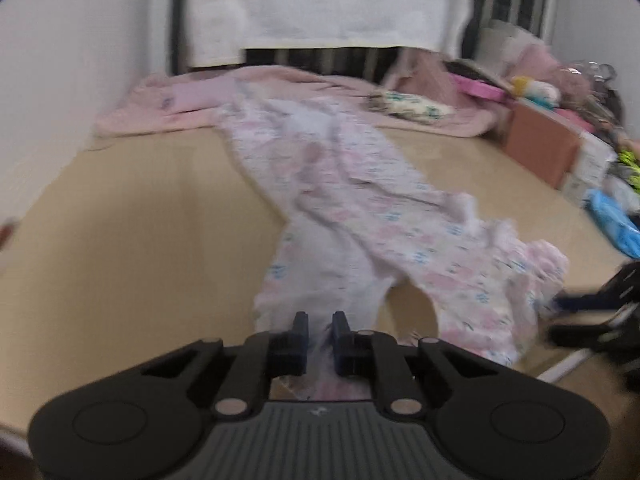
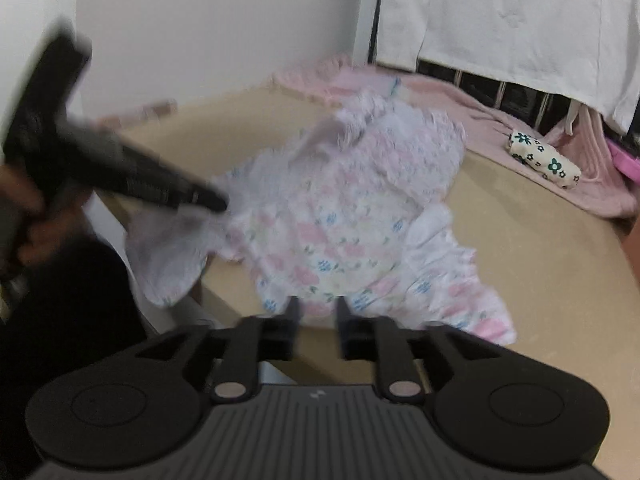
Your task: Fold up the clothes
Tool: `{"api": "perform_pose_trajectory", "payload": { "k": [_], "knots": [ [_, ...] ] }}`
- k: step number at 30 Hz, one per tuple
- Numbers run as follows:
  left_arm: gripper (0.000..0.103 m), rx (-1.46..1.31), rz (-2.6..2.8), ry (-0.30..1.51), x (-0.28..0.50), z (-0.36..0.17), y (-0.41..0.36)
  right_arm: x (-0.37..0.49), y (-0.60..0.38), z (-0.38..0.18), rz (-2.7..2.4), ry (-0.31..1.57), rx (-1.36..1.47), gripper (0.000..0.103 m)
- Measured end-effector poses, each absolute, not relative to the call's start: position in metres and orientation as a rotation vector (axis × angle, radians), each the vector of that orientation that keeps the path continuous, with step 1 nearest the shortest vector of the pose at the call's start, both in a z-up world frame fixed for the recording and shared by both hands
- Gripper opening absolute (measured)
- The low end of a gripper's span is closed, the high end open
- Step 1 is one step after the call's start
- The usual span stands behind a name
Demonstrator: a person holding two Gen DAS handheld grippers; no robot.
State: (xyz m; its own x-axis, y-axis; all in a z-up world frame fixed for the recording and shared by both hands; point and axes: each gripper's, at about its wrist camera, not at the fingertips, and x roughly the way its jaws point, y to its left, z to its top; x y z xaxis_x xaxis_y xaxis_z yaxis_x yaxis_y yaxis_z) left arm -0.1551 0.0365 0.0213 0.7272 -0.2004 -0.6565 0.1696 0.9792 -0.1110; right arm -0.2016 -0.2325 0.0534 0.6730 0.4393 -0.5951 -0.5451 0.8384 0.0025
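Left gripper (image 1: pixel 320 330), matte black fingers pinching a thin hem of the floral garment (image 1: pixel 360 208). Right gripper (image 2: pixel 318 316), fingers spread above crumpled cloth, nothing between. Soft, wrinkled pink-and-white cotton sprawled lengthwise across the smooth tan surface (image 1: pixel 140 232). Beyond, fuzzy pink blanket (image 1: pixel 168 108) and small oblong flowered pillow (image 2: pixel 546 164).

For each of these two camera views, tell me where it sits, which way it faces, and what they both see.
Left wrist: rides on the left gripper, looking along the bed board toward the white curtain; its jaws pinch the floral pajamas; the right gripper shows at the right edge.
Right wrist: rides on the right gripper, facing the wall corner across the bed; its jaws stand apart; the left gripper and hand show at left.
Shared: the pajamas, pink blanket, flowered pouch, curtain.
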Motion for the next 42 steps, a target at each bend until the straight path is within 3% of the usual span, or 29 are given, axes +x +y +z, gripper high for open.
{"api": "perform_pose_trajectory", "payload": {
  "k": [3, 5, 8, 9, 10, 11, 12, 13, 16, 18, 19, 21, 23, 25, 27, 28, 29, 31, 34, 37, 39, 40, 41, 42],
  "knots": [
    [0.027, -0.164, -0.240, 0.706, -0.155, 0.042, 0.051, -0.184, -0.262, 0.070, 0.538, 0.562, -0.044, 0.046],
    [0.042, -0.215, -0.279, 0.689, -0.147, 0.054, 0.046, -0.161, -0.264, 0.064, 0.525, 0.589, -0.005, 0.046],
    [0.044, -0.191, -0.264, 0.748, -0.116, 0.047, 0.019, -0.129, -0.254, 0.053, 0.511, 0.635, 0.045, 0.046],
    [0.042, -0.169, -0.245, 0.774, -0.105, 0.040, 0.009, -0.120, -0.249, 0.049, 0.504, 0.647, 0.058, 0.046],
    [0.026, -0.138, -0.233, 0.787, -0.100, 0.033, 0.002, -0.112, -0.243, 0.045, 0.483, 0.660, 0.056, 0.044],
    [0.000, -0.104, -0.229, 0.791, -0.099, 0.028, -0.003, -0.107, -0.238, 0.041, 0.449, 0.673, 0.042, 0.032],
    [0.000, -0.067, -0.235, 0.775, -0.101, 0.024, -0.005, -0.105, -0.234, 0.037, 0.431, 0.694, 0.030, 0.023],
    [0.000, -0.038, -0.239, 0.754, -0.107, 0.020, -0.004, -0.104, -0.231, 0.033, 0.425, 0.721, 0.019, 0.006],
    [0.000, -0.020, -0.247, 0.722, -0.124, 0.018, 0.015, -0.112, -0.225, 0.027, 0.419, 0.757, -0.033, 0.005],
    [0.004, -0.107, -0.268, 0.767, -0.128, 0.027, 0.037, -0.120, -0.224, 0.035, 0.436, 0.763, -0.031, 0.007],
    [0.016, -0.151, -0.279, 0.790, -0.130, 0.032, 0.048, -0.121, -0.225, 0.045, 0.462, 0.739, -0.012, 0.010],
    [0.030, -0.199, -0.266, 0.732, -0.121, 0.057, 0.066, -0.117, -0.222, 0.066, 0.507, 0.663, -0.010, 0.026],
    [0.052, -0.187, -0.234, 0.655, -0.105, 0.082, 0.076, -0.101, -0.206, 0.082, 0.520, 0.590, -0.084, 0.054],
    [0.063, -0.059, -0.175, 0.607, -0.075, 0.091, 0.063, -0.070, -0.178, 0.084, 0.549, 0.586, -0.164, 0.061],
    [0.063, 0.071, -0.144, 0.635, -0.042, 0.077, 0.043, -0.032, -0.145, 0.067, 0.574, 0.639, -0.248, 0.060],
    [0.060, 0.136, -0.132, 0.655, -0.026, 0.069, 0.032, -0.015, -0.134, 0.056, 0.552, 0.672, -0.280, 0.054],
    [0.034, 0.169, -0.119, 0.682, -0.015, 0.060, 0.028, 0.001, -0.127, 0.044, 0.516, 0.711, -0.299, 0.040],
    [0.002, 0.157, -0.097, 0.740, -0.003, 0.043, 0.033, 0.021, -0.129, 0.031, 0.501, 0.769, -0.252, 0.028],
    [0.001, -0.056, -0.046, 0.725, -0.008, 0.029, 0.074, 0.019, -0.165, 0.035, 0.432, 0.751, -0.065, 0.002],
    [0.001, -0.295, 0.068, 0.683, -0.035, 0.013, 0.121, 0.005, -0.211, 0.043, 0.291, 0.695, 0.132, 0.002],
    [0.008, -0.438, 0.144, 0.648, -0.056, 0.004, 0.146, -0.011, -0.246, 0.043, 0.186, 0.677, 0.290, 0.002],
    [0.022, -0.494, 0.179, 0.620, -0.068, 0.003, 0.154, -0.019, -0.260, 0.040, 0.133, 0.672, 0.356, 0.003],
    [0.044, -0.542, 0.208, 0.599, -0.078, 0.004, 0.161, -0.027, -0.275, 0.038, 0.079, 0.667, 0.421, 0.007],
    [0.053, -0.564, 0.209, 0.578, -0.083, 0.010, 0.166, -0.035, -0.285, 0.039, 0.037, 0.659, 0.457, 0.008]
  ]
}}
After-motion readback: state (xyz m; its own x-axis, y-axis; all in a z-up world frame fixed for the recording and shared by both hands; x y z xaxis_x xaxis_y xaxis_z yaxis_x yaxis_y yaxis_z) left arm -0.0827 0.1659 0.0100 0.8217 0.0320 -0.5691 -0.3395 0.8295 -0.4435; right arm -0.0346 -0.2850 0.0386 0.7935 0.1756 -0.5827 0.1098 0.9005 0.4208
